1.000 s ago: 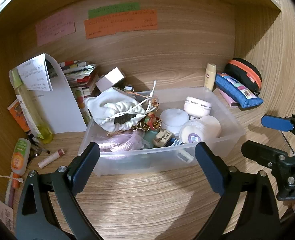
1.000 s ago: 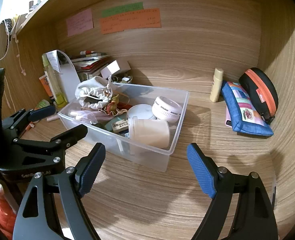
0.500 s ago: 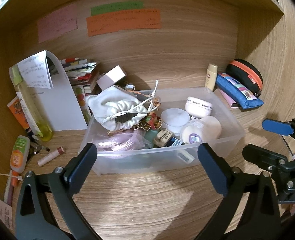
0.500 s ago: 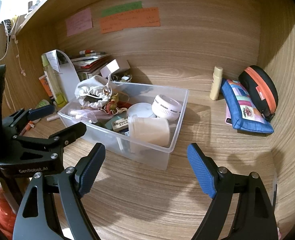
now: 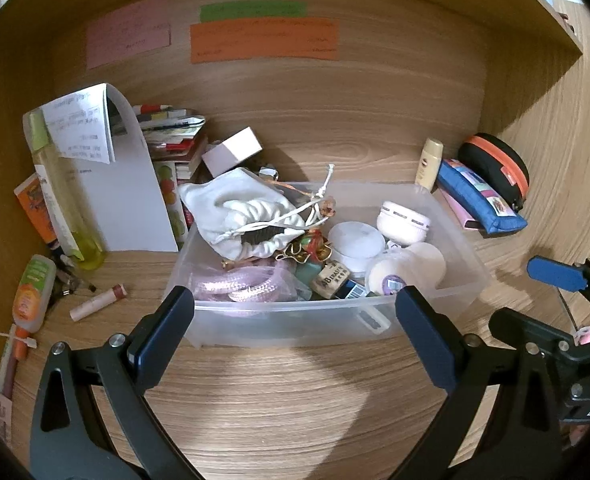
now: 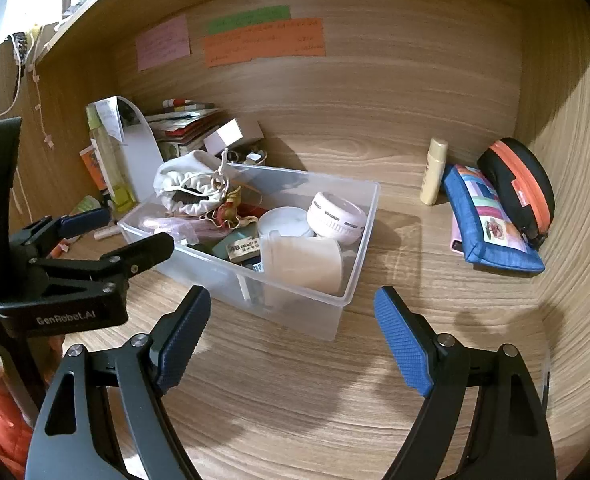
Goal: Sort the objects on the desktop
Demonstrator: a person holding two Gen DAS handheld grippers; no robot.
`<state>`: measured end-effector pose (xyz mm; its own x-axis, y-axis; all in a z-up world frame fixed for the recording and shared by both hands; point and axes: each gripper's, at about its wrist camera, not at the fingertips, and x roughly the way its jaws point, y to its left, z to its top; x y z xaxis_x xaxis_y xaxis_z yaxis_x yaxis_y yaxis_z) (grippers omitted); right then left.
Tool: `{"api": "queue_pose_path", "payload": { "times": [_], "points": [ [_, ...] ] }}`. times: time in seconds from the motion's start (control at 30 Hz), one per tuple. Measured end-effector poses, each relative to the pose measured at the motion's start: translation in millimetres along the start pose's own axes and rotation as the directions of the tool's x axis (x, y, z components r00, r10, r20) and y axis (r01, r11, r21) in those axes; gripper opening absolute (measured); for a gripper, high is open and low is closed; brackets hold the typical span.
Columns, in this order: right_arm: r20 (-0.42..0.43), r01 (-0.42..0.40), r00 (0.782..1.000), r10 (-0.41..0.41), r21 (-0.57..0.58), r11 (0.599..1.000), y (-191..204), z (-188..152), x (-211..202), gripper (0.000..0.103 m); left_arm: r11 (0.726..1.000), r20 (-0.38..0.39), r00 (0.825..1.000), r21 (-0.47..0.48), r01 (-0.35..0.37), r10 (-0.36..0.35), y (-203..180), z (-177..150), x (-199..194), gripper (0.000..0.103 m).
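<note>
On the wooden desk (image 5: 295,400), the clear bin (image 5: 467,280) holds a white drawstring pouch (image 5: 251,212), round jars (image 5: 403,222) and pink cord (image 5: 243,286). Beside it right, a blue pencil case (image 6: 491,220); left, a lip balm (image 5: 97,302). Left gripper (image 5: 295,334) and right gripper (image 6: 291,336) hover wide open, empty, before the bin.

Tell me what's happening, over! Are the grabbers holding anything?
Left hand-held gripper open, empty. Right hand-held gripper open, empty. Clear bin full of bits, on the desk ahead. Nothing between grippers and bin.
</note>
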<state>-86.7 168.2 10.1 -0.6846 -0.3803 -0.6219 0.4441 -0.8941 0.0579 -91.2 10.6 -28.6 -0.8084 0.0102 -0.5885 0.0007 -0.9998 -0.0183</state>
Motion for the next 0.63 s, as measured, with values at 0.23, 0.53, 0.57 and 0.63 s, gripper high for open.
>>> {"api": "queue_pose_path", "payload": {
  "times": [0.23, 0.53, 0.57, 0.63],
  "points": [
    [-0.003, -0.005, 1.000, 0.005, -0.007, 1.000, 2.3, -1.6, 1.1, 0.082, 1.000, -0.001, 1.000, 0.004, 0.009, -0.009, 0.2, -0.2, -0.1, 0.102],
    [-0.008, -0.002, 1.000, 0.002, -0.015, 1.000, 4.0, -3.9, -0.1, 0.082, 0.999, -0.002, 1.000, -0.035, 0.019, -0.019, 8.1, -0.9, 2.7, 0.102],
    [-0.008, -0.002, 1.000, 0.002, -0.015, 1.000, 3.7, -4.0, 0.0, 0.082, 0.999, -0.001, 1.000, -0.034, 0.021, -0.021, 8.2, -1.0, 2.2, 0.102],
    [-0.008, -0.003, 1.000, 0.003, -0.014, 1.000, 3.2, -4.4, 0.0, 0.082, 0.999, -0.003, 1.000, -0.031, 0.028, -0.029, 8.0, -0.9, 2.1, 0.102]
  ]
}}
